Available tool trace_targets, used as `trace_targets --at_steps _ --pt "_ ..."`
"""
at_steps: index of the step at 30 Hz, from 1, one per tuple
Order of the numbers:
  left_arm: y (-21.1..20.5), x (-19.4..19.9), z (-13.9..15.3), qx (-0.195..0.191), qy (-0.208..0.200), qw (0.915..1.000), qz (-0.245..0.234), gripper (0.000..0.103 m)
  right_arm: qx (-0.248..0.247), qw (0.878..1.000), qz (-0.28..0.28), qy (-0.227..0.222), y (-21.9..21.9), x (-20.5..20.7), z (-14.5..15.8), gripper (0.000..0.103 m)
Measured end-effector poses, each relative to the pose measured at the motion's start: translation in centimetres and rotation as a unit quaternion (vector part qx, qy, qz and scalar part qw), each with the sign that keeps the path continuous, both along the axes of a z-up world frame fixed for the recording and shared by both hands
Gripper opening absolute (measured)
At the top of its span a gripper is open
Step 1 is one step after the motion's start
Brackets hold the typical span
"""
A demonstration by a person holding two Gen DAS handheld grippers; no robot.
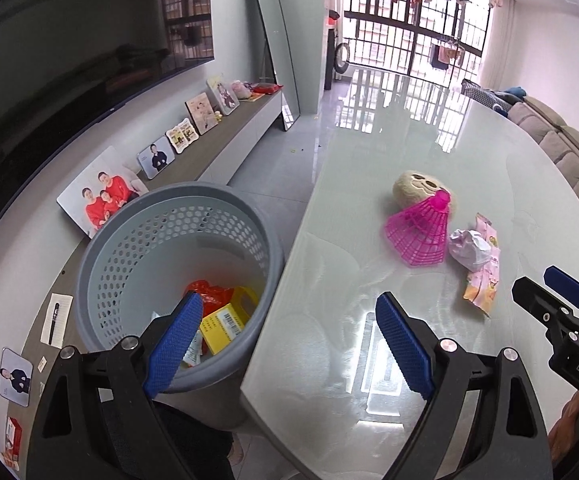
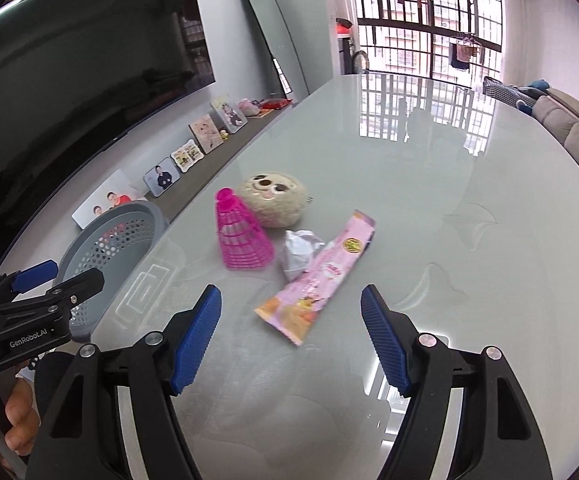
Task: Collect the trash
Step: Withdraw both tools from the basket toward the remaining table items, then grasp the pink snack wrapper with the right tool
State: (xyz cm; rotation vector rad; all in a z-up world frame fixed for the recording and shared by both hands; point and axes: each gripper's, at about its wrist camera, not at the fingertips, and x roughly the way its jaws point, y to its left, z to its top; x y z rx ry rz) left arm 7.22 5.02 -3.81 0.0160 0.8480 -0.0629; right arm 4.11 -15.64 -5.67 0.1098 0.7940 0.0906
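Note:
A pink snack wrapper (image 2: pixel 317 280) lies on the glossy table (image 2: pixel 449 208), beside a crumpled white paper ball (image 2: pixel 299 254), a pink plastic shuttlecock (image 2: pixel 239 236) and a beige plush face toy (image 2: pixel 273 200). My right gripper (image 2: pixel 291 340) is open and empty, just short of the wrapper. My left gripper (image 1: pixel 289 340) is open and empty at the table's left edge, above a grey perforated bin (image 1: pixel 169 264) that holds red and yellow packaging (image 1: pixel 221 316). The wrapper (image 1: pixel 483 276), paper ball (image 1: pixel 469 248), shuttlecock (image 1: pixel 419 232) and plush toy (image 1: pixel 413 190) also show in the left wrist view.
The bin (image 2: pixel 109 248) stands on the floor left of the table. A low TV console with photo frames (image 1: pixel 101 196) runs along the left wall under a big TV (image 2: pixel 69 80). A mirror (image 1: pixel 273 40) leans at the far end. A sofa (image 2: pixel 577 136) lies beyond the table's right side.

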Motion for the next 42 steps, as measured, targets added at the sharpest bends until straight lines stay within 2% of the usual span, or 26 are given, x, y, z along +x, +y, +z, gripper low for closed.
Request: trace_targets --at_steps 12,19,28,37,42 --pt "-2.5 0.2 -0.5 0.005 0.007 0.9997 -0.023 0.087 0.001 0.998 -0.045 0.036 -3.5 0.8 -2.2 0.069" --pt "-2.5 0.5 -0.9 0.006 0.013 0.9996 -0.023 0.087 0.008 0.999 -0.023 0.049 -0.8 3.0 -3.0 0.069" --pt "-2.2 0.8 -1.1 0.000 0.016 0.9997 -0.021 0.087 -0.031 0.994 -0.051 0.087 0.5 5.6 -4.6 0.069" --pt "-2.5 0.8 -1.2 -0.001 0.016 0.9996 -0.023 0.087 -0.045 0.991 -0.089 0.092 -3.2 4.6 -4.6 0.069" --pt "-2.8 1.0 -1.3 -0.001 0.017 0.9995 -0.026 0.087 -0.025 0.994 -0.073 0.078 -4.8 3.8 -3.7 0.069"
